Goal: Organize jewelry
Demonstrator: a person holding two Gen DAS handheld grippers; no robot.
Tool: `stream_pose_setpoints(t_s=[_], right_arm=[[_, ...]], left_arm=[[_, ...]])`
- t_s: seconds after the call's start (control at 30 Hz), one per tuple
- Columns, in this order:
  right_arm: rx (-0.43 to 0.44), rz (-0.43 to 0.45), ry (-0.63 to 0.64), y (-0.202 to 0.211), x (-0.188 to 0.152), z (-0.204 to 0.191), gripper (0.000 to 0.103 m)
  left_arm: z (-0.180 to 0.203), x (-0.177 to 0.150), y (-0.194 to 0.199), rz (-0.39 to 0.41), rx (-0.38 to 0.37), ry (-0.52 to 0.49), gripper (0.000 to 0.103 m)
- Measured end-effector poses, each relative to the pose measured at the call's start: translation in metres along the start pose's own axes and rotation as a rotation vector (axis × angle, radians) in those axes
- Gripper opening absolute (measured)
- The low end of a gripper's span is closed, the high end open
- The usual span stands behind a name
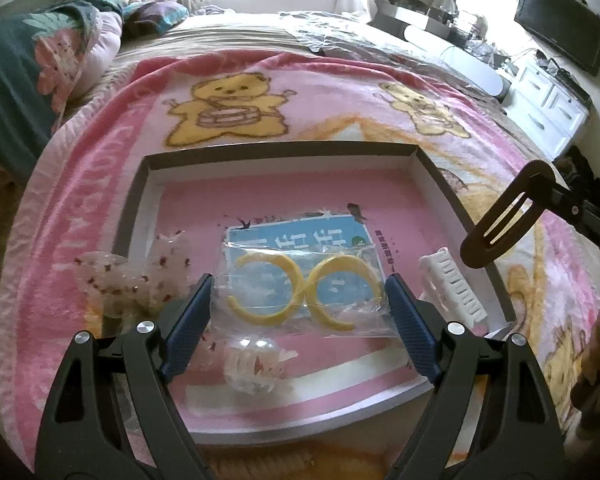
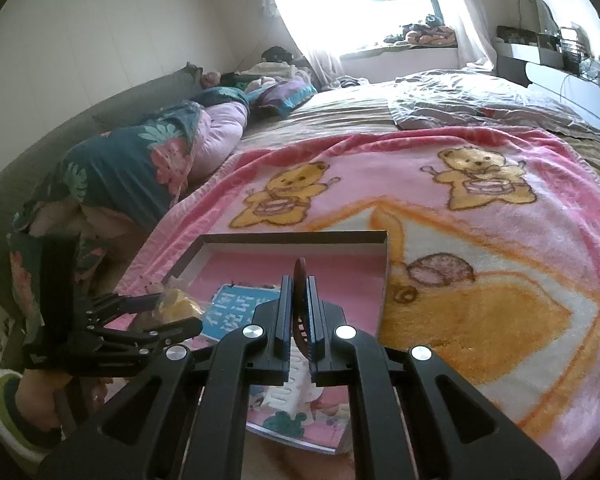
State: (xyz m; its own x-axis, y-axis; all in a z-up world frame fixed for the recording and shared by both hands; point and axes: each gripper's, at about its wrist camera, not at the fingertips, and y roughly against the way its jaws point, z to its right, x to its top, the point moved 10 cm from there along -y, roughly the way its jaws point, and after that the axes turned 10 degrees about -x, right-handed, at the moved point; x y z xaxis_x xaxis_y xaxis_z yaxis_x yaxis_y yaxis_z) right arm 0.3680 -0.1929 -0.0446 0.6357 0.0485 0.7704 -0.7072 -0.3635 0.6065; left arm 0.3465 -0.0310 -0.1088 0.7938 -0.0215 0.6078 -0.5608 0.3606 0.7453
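The brown hair clip (image 1: pixel 500 222) is clamped edge-on between the clenched fingers of the right gripper (image 2: pixel 300 280); in the left wrist view its long axis slants from upper right down to lower left, rounded end lowest, above the right rim of the shallow box (image 1: pixel 440 176); the box lies on the pink bear blanket (image 1: pixel 340 92) on the bed. The left gripper (image 1: pixel 300 292) has its fingers spread wide on either side of a clear bag (image 1: pixel 304 300), holding two yellow hoops (image 1: pixel 268 290); whether the pads press the bag I cannot tell. Also in the box: one white comb clip (image 1: pixel 454 284), long axis running toward the near right corner; two or three speckled translucent claw clips (image 1: pixel 132 284), count unsure.
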Motion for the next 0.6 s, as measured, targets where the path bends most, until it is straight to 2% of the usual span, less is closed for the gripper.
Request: stream_pose_setpoints(t_s=[0.37, 0.6], right_arm=[[-0.13, 0.01, 0.147, -0.017, -0.012, -0.012, 0.006], [-0.015, -0.052, 0.089, -0.025, -0.025, -0.026, 0.008]], left_arm=[[-0.004, -0.009, -0.015, -0.047, 0.015, 0.007, 0.079], [-0.01, -0.013, -0.01, -0.047, 0.023, 0.022, 0.08]])
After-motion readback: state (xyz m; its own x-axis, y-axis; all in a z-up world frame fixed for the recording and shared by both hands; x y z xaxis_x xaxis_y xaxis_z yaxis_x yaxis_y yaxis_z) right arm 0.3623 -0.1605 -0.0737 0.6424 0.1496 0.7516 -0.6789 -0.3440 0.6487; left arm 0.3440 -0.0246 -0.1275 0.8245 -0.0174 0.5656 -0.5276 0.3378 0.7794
